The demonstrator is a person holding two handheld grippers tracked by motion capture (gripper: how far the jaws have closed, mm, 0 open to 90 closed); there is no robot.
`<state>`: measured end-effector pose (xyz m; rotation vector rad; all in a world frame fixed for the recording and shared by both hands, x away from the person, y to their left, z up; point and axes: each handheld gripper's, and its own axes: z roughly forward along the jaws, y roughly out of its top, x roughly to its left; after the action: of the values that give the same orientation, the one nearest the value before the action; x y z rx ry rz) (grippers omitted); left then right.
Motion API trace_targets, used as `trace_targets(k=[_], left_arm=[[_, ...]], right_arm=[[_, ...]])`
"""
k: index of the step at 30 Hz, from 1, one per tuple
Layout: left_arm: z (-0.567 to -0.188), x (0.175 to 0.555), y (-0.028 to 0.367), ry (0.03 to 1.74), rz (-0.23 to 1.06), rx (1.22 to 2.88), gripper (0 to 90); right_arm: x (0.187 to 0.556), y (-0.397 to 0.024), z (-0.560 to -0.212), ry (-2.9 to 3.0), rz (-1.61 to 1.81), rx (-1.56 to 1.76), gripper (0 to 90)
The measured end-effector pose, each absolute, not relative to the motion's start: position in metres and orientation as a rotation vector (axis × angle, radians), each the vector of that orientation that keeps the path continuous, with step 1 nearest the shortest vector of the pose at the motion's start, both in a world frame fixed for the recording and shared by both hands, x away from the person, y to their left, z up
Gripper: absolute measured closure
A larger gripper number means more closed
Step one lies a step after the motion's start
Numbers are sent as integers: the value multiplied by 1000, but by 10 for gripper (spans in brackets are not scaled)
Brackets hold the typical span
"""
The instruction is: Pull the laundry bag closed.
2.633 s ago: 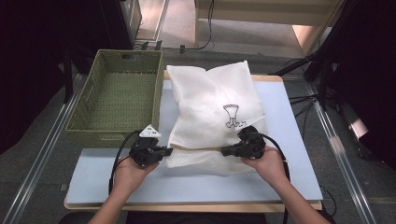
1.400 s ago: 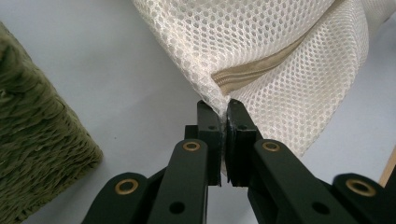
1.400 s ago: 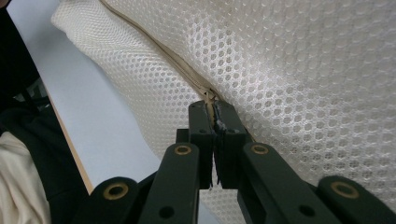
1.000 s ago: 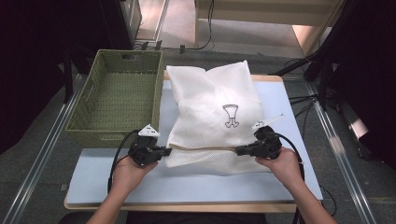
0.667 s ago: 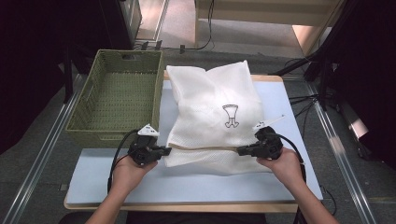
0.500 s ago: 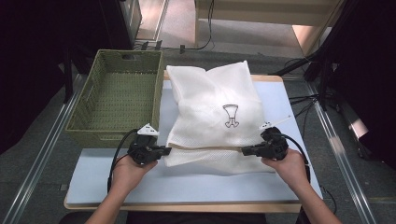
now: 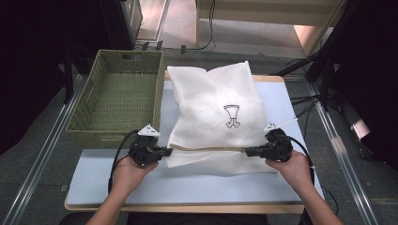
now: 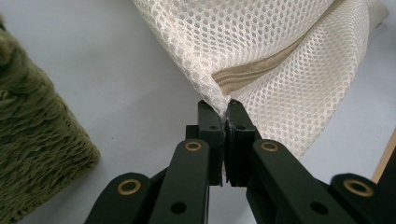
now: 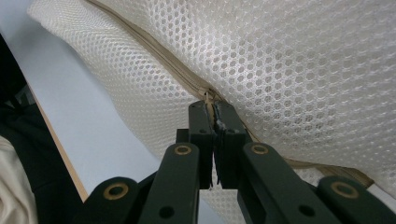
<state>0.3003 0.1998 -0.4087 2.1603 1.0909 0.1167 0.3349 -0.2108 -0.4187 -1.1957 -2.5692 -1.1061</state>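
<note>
A white mesh bag (image 7: pixel 216 93) with a small black emblem lies on the pale blue mat (image 7: pixel 187 183). A tan zipper (image 7: pixel 209 148) runs across its near side. My left gripper (image 7: pixel 168 151) is shut on the bag's left corner, and in the left gripper view (image 8: pixel 227 107) the jaws pinch the mesh (image 8: pixel 280 37) just below the zipper's end (image 8: pixel 252 74). My right gripper (image 7: pixel 247 151) is at the zipper's right end. In the right gripper view (image 9: pixel 214 109) the jaws are shut on the small pull where the zipper (image 9: pixel 159 51) meets them, with mesh (image 9: pixel 303 60) on both sides.
A green woven basket (image 7: pixel 98 136) stands at the left of the table, close to my left gripper, and its wall (image 8: pixel 32 140) is in the left gripper view. The table's wooden edge (image 7: pixel 187 207) runs along the front. Cables (image 7: pixel 305 101) trail past the right side.
My right gripper has slid to the right along the zipper line, and the bag's lifted front edge has flattened. The left gripper has stayed at the bag's left corner.
</note>
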Motion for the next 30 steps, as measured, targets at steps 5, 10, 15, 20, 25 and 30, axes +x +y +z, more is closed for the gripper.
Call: trace_targets(k=[5, 10, 15, 20, 25, 30], left_arm=[[-408, 300, 200, 1090, 113, 2158, 886], [-408, 300, 200, 1090, 112, 2158, 885], [-408, 300, 199, 1089, 110, 2159, 886], [-406, 302, 200, 1095, 113, 2159, 886], [-407, 302, 201, 1100, 113, 2163, 886], [-405, 303, 201, 1094, 117, 2165, 886]], right_arm=[[335, -211, -419, -2561, -1111, -1203, 890], [337, -211, -420, -2564, -1112, -1202, 890], [337, -212, -420, -2552, -1109, -1216, 889], [337, -211, -421, -2558, -1102, -1207, 890], [338, -219, -422, -2563, -1094, -1242, 890], [338, -234, -424, -2536, -1095, -1295, 890]])
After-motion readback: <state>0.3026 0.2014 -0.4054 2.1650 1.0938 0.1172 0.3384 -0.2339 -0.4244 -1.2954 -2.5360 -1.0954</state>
